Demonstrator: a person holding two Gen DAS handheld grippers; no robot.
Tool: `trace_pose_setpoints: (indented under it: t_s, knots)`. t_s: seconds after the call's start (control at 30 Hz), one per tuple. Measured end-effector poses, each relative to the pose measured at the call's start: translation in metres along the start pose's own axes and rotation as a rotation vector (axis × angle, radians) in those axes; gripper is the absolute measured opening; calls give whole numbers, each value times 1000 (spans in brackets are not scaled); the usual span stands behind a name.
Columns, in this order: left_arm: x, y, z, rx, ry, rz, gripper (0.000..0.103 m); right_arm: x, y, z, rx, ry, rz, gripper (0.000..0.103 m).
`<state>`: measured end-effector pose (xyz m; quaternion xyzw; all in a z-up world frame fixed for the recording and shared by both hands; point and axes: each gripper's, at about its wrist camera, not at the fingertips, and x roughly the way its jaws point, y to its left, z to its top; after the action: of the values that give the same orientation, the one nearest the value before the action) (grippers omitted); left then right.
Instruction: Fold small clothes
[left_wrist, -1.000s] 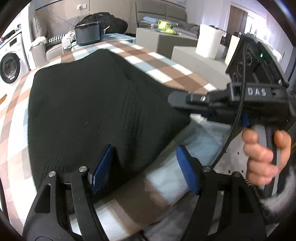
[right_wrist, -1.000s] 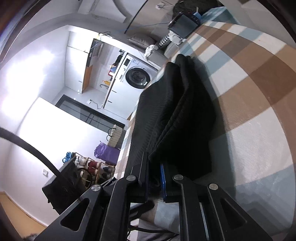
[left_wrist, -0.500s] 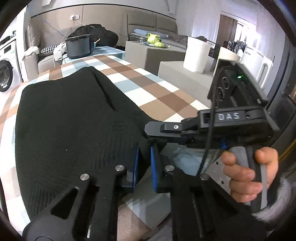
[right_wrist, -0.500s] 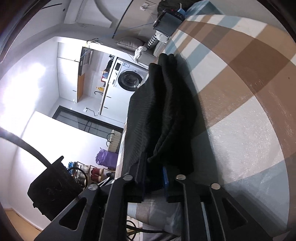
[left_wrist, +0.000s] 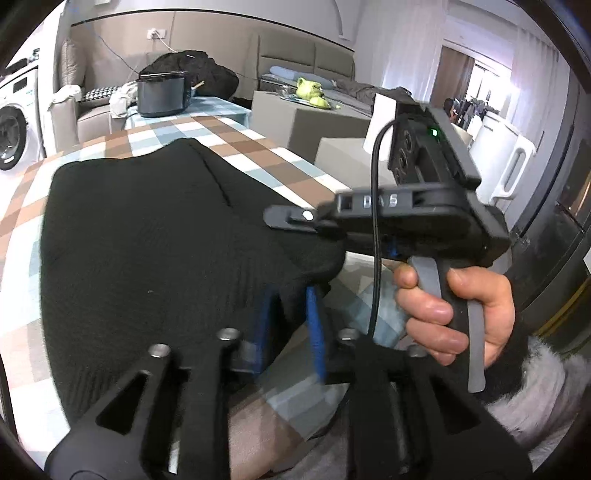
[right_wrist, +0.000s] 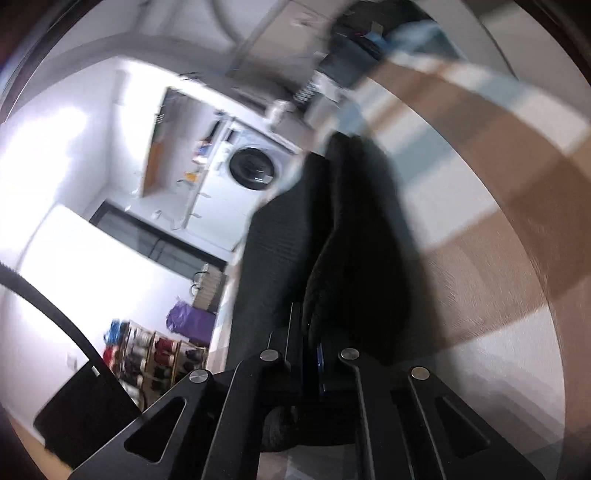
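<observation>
a checked brown, blue and white table (left_wrist: 258, 155) fills both views. low in the frame, the left gripper (left_wrist: 288, 325) has its jaws pinching the near edge of the black knitted garment (left_wrist: 147, 240); at mid-right the right gripper (left_wrist: 291, 218) pinches the same edge, likely so both can carry it over. a washing machine (left_wrist: 11, 136) stands at far left.

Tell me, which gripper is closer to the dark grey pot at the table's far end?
Right. The right gripper holds the black knitted garment's edge farther up the table toward the dark grey pot; the left gripper grips the nearer edge.
</observation>
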<state>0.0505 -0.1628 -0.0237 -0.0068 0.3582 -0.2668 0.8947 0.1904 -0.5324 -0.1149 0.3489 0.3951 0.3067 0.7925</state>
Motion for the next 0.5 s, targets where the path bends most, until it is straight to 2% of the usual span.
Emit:
trace_pose_setpoints:
  t_s: [0.03,0.1,0.13,0.17,0.23,0.3,0.37,0.43,0.5]
  knots:
    - [-2,4,1,-12,1,15,36,3,-1,-1,0,14,-37,5]
    - [-8,14,0,-42,-3,26,41,9,-7,-2,-1,48,-136,5]
    - [-12,18,0,-52,-5,33,41,9,-9,-4,7,57,-159,6]
    - [-14,22,0,-60,-8,41,42,5,-9,-5,9,48,-158,6]
    - [-22,32,-1,-77,-16,73,56,-6,-5,-5,-8,19,-167,11]
    - [-29,45,-1,-100,-29,99,63,-18,6,-4,-54,-35,-177,12]
    - [-34,59,-2,-123,-30,124,64,-27,14,-3,-82,-52,-158,17]
    - [-37,72,-2,-145,-26,146,64,-30,24,-3,-118,-31,-108,30]
    - [-39,89,-4,-174,-24,159,64,-22,35,-5,-160,4,-88,31]
